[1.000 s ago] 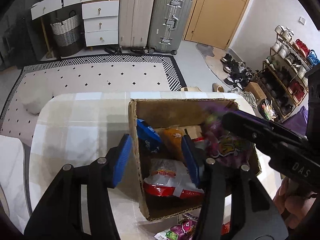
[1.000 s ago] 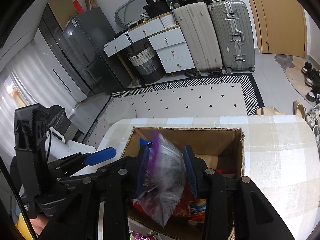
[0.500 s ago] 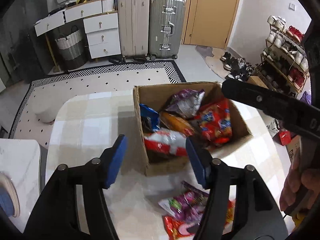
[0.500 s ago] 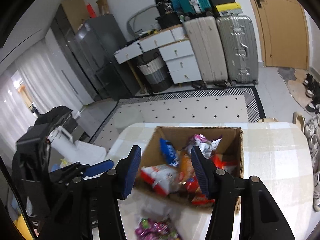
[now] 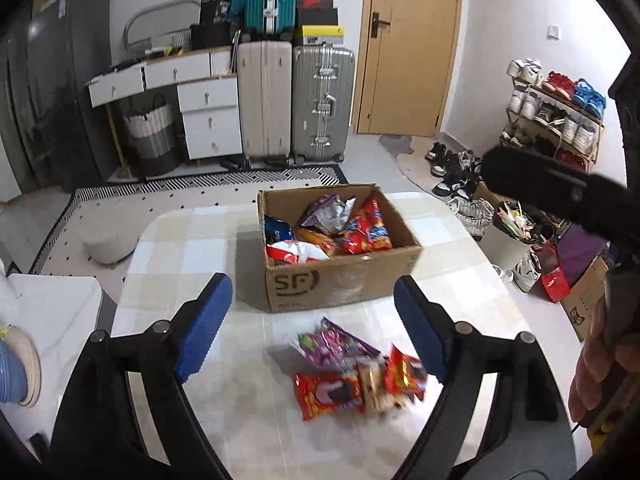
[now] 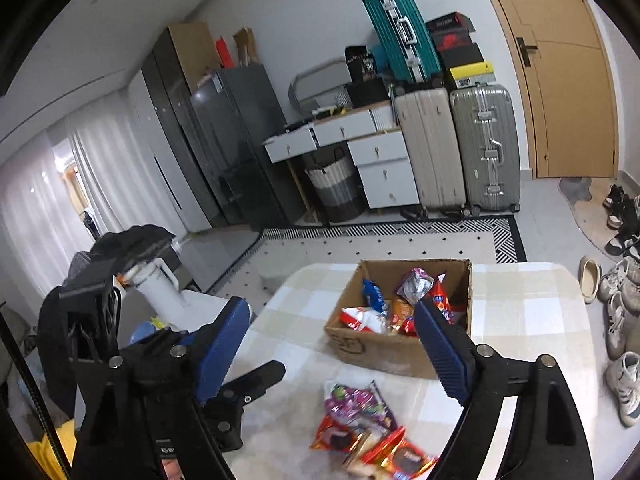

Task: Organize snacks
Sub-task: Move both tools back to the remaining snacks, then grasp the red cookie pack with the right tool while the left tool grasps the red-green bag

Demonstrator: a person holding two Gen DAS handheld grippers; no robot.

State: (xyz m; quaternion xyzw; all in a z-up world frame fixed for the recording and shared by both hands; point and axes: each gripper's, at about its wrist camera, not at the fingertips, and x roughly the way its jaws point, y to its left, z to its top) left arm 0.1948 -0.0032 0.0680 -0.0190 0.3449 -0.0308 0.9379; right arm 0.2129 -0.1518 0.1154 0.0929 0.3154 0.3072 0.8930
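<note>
A cardboard box (image 5: 344, 280) (image 6: 376, 350) holds several snack bags on the checked table (image 5: 192, 236). Loose snacks lie in front of it: a purple bag (image 5: 340, 344) (image 6: 358, 402) and red biscuit packs (image 5: 328, 394) (image 6: 400, 456). My left gripper (image 5: 312, 320) is open and empty, held above the table short of the loose snacks. My right gripper (image 6: 332, 348) is open and empty, raised back from the box; its arm shows in the left wrist view (image 5: 560, 196).
Suitcases (image 5: 292, 100), white drawers (image 5: 208, 116) and a woven basket (image 5: 150, 140) stand at the far wall. A shoe rack (image 5: 552, 116) and shoes are at the right. A white stool (image 5: 106, 240) sits left of the table.
The right gripper let go of the purple bag in the box and opened. Both grippers pulled back and up from the box; the loose snacks have come into view.
</note>
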